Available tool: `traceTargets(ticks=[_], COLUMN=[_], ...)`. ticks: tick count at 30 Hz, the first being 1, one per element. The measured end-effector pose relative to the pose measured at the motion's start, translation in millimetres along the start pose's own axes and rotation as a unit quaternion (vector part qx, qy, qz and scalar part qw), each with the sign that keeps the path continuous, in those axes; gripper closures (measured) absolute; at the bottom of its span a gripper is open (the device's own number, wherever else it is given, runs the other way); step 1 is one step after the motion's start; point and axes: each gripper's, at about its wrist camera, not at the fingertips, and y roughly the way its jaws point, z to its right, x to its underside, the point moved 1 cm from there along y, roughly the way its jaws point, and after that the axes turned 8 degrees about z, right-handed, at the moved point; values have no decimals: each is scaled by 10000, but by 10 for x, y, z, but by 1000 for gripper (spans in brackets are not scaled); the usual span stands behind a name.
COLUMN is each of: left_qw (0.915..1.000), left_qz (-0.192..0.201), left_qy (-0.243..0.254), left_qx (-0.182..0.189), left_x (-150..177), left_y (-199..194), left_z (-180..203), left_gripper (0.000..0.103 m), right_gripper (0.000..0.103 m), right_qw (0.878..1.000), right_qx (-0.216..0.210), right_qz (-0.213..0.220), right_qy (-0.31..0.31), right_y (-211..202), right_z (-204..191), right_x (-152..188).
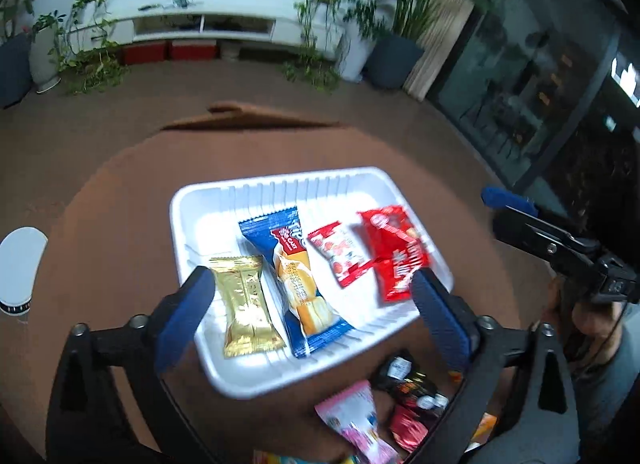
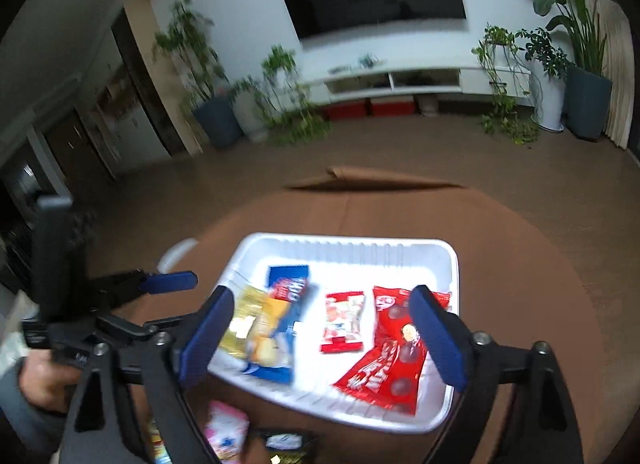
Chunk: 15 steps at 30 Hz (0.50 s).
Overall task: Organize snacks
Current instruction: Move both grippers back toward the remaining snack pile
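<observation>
A white tray (image 1: 208, 203) (image 2: 448, 256) sits on the round brown table. In it lie a gold packet (image 1: 246, 304) (image 2: 244, 324), a blue packet (image 1: 292, 276) (image 2: 280, 328), a small red-and-white packet (image 1: 340, 254) (image 2: 344, 320) and a large red packet (image 1: 396, 248) (image 2: 392, 360). My left gripper (image 1: 312, 292) is open and empty above the tray's near side. My right gripper (image 2: 320, 328) is open and empty above the tray; it also shows at the right of the left wrist view (image 1: 508, 199).
Loose snacks lie in front of the tray: a pink packet (image 1: 356, 420) (image 2: 226, 432), a black packet (image 1: 408, 380) (image 2: 284, 444) and a dark red one (image 1: 408, 428). A white object (image 1: 20, 264) stands at the table's left edge. A folded cardboard piece (image 1: 248, 119) lies beyond.
</observation>
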Motion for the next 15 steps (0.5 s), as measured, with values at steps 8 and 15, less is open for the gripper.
traceTargets(ticks=[8,15], left_qw=[9950,9945], left_qz=[883,770], left_qy=[458,616], left_qx=[2,364], left_x=[536,1438], left_y=[-1008,-1366], left_z=[146,425], left_gripper=[0,0], right_gripper=[3,3], right_qw=[9983,9958], right_qx=[-443,-701], right_qz=[364,-77], right_qy=[-69,-583], right_y=[-921,-1377], right_z=[-258,-691], right_x=[445,1338])
